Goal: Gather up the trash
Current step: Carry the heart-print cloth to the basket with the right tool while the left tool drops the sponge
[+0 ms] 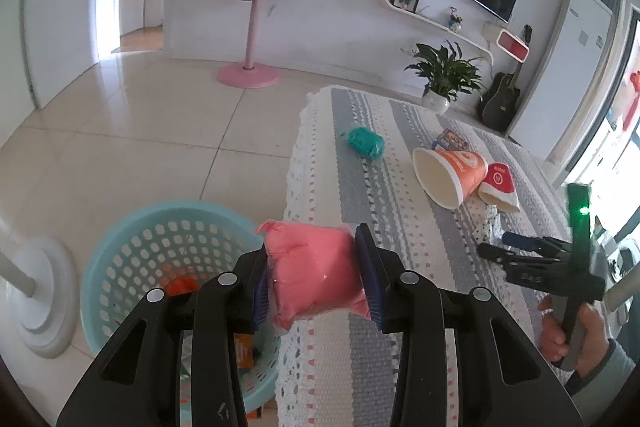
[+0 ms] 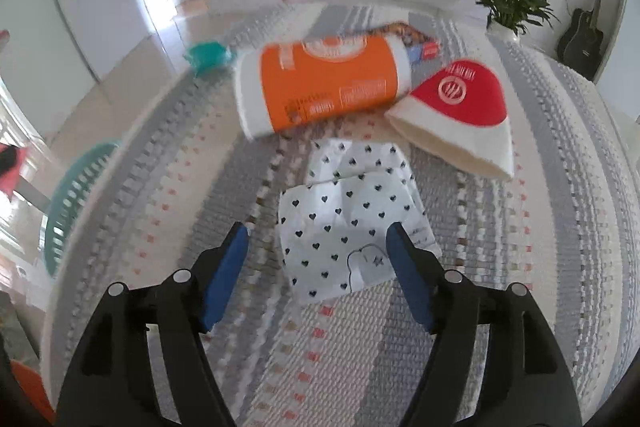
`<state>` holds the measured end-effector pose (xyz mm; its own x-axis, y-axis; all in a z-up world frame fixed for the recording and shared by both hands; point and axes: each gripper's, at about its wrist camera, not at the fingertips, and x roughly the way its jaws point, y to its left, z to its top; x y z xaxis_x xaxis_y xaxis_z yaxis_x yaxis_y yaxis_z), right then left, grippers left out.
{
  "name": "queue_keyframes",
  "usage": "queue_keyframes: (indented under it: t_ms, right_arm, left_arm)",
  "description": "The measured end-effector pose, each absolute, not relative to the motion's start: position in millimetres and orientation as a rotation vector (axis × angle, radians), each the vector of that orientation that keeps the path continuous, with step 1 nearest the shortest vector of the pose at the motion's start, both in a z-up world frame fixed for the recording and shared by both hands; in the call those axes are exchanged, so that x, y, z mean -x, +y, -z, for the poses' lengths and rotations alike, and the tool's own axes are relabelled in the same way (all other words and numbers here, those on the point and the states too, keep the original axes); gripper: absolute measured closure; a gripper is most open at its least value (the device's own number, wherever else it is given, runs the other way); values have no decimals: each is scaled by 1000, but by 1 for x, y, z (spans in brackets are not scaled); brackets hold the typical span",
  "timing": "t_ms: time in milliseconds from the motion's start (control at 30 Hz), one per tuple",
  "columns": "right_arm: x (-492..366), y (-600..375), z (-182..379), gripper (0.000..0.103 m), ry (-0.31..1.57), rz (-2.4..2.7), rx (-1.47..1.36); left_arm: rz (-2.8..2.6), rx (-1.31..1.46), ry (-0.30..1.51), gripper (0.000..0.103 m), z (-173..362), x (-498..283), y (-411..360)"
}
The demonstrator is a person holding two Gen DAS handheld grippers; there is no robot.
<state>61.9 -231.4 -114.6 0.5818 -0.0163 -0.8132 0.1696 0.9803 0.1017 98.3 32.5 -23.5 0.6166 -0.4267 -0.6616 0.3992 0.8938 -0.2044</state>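
On the striped cloth (image 2: 520,267), two paper cups (image 2: 328,83); left hand-held gripper (image 1: 316,269) clamping one pink packet (image 1: 316,267), right (image 2: 320,267) gaping.

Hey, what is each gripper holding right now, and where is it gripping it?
The left gripper clamps the pink packet by its two opposite sides. The right gripper holds nothing; its jaws stand open over the heart-print wrapper.

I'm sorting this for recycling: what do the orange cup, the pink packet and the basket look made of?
Orange cup: apparently paper, matte printed wall, white inside. Pink packet: thin glossy plastic film, likely; it wrinkles and shines between the left gripper pads. Basket: moulded light blue plastic with perforated walls.
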Motion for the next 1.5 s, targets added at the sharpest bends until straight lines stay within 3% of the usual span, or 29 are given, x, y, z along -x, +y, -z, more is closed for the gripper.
queue_keyframes:
  t_ms: [100, 133, 200, 267, 367, 633, 1033, 1300, 1400, 1500]
  right_arm:
    - [-67, -227, 117, 36, 941, 152, -126]
    - [-66, -228, 117, 42, 940, 158, -129]
    - [-64, -232, 116, 55, 928, 165, -152]
    - [-62, -239, 114, 82, 923, 150, -190]
    - [-59, -243, 109, 95, 913, 151, -217]
    - [-45, -226, 57, 98, 801, 80, -228]
    - [-51, -81, -24, 98, 661, -253, -103]
    - [-76, -7, -7, 98, 705, -389, -93]
    - [-88, 3, 15, 98, 760, -390, -117]
    - [-97, 9, 35, 97, 809, -391, -125]
  left_arm:
    - [475, 34, 771, 67, 24, -98, 32]
    - [475, 34, 772, 67, 24, -98, 32]
    - [474, 36, 774, 67, 25, -98, 32]
    - [473, 37, 774, 67, 25, -98, 34]
    - [471, 41, 771, 67, 24, -98, 37]
    - [466, 87, 733, 67, 12, -100, 59]
    - [398, 246, 700, 67, 0, -109, 135]
    - [355, 294, 777, 66, 17, -125, 163]
    - [326, 288, 815, 52, 25, -130, 165]
    - [309, 259, 819, 47, 28, -130, 166]
